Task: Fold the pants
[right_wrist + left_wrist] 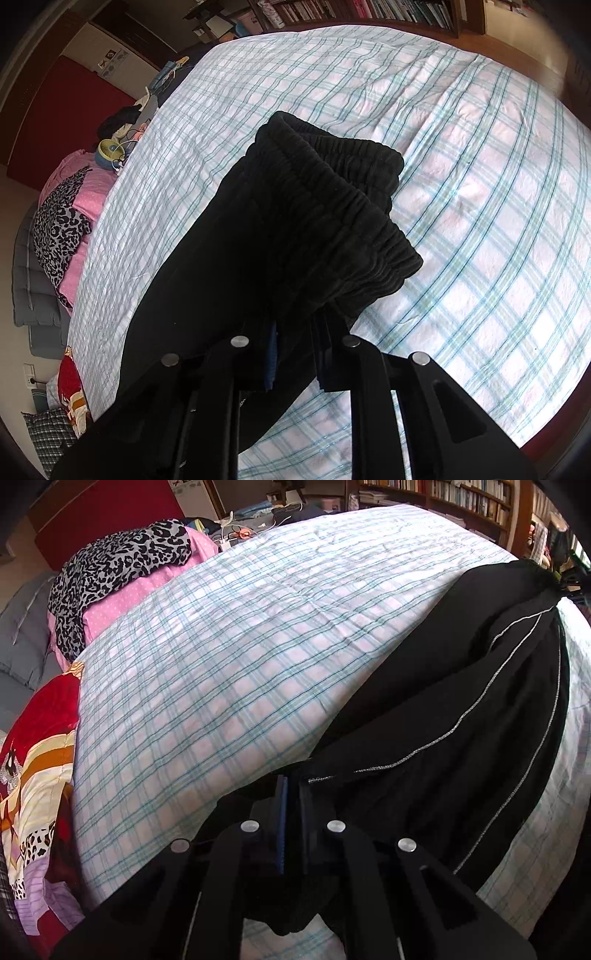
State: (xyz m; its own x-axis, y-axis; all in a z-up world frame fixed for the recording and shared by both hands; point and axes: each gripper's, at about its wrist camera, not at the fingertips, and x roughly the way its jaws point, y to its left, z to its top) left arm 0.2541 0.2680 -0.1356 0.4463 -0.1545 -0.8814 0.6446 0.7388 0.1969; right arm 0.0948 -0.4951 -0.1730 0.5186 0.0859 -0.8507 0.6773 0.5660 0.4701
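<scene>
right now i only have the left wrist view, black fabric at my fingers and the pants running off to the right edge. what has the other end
Observer: The right gripper is shut on the pants just below the gathered elastic waistband.
Operator: is the waistband flat on the bed
Observer: No, it is bunched and doubled over above the fingers, lifted off the checked sheet.
Operator: anything near it on the bed on that side
Observer: The sheet around the waistband is bare; the only clutter is at the far left edge, where a small yellow fan sits.
</scene>
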